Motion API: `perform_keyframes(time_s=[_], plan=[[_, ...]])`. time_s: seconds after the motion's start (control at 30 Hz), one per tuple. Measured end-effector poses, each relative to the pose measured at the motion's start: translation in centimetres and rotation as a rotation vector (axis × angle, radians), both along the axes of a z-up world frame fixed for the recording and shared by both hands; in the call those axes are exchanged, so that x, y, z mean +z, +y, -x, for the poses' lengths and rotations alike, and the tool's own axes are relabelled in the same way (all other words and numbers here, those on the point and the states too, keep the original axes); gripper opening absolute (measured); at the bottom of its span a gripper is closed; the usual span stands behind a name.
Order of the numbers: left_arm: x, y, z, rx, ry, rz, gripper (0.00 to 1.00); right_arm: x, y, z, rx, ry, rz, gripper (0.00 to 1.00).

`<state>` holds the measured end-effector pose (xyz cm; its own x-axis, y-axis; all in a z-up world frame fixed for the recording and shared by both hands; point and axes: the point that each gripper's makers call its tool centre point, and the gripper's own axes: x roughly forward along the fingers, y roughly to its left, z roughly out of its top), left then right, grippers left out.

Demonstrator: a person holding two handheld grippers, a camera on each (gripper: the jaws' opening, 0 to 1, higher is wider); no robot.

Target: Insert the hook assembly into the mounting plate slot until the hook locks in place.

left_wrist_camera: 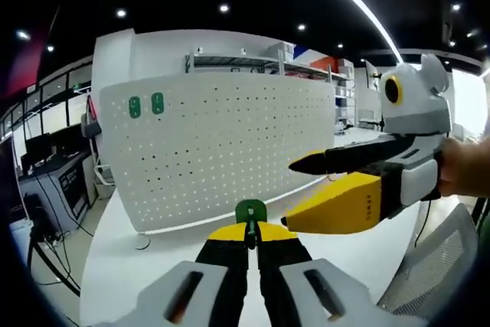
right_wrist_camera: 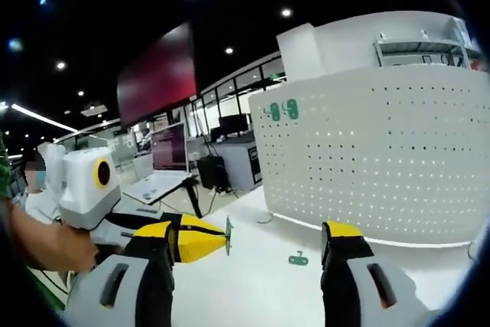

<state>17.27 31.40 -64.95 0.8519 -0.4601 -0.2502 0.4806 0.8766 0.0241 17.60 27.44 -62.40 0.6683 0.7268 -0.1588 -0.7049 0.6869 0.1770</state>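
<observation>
A small green hook (left_wrist_camera: 250, 210) is pinched between the tips of the left tongs (left_wrist_camera: 250, 237), which are pressed together on its lower part; its rounded plate stands above the tips and faces the white perforated mounting plate (left_wrist_camera: 222, 151) straight ahead. The plate stands upright on the white table (left_wrist_camera: 122, 273), its long axis running across the left gripper view, well apart from the held hook. In the right gripper view the same hook (right_wrist_camera: 228, 237) is seen edge-on as a thin green disc at the tip of the left tongs (right_wrist_camera: 214, 241), pointing toward the plate (right_wrist_camera: 383, 158).

Two green hooks (left_wrist_camera: 145, 105) are already seated near the plate's upper left corner. Another green piece (right_wrist_camera: 298, 259) lies flat on the table (right_wrist_camera: 253, 289) in front of the plate.

The right tongs (right_wrist_camera: 249, 243) are spread wide and hold nothing; in the left gripper view they (left_wrist_camera: 295, 189) are seen coming in from the right, held by a hand (left_wrist_camera: 463, 168). The left tongs are judged nearer to the insertion, with the hook to be carried forward to the holes.
</observation>
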Motion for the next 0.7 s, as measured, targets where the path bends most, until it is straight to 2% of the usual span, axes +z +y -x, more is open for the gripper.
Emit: perform_keyframes(time_s=[0.2,0.7], plan=[[0.0,-0.1,-0.4,-0.012,0.001,0.015,0.02,0.0,-0.4,0.1,-0.017,-0.007,0.001,0.86],[1.6,1.4,-2.3,0.017,-0.023,0.039,0.03,0.5,0.5,-0.5,-0.006,-0.026,0.025,0.84]])
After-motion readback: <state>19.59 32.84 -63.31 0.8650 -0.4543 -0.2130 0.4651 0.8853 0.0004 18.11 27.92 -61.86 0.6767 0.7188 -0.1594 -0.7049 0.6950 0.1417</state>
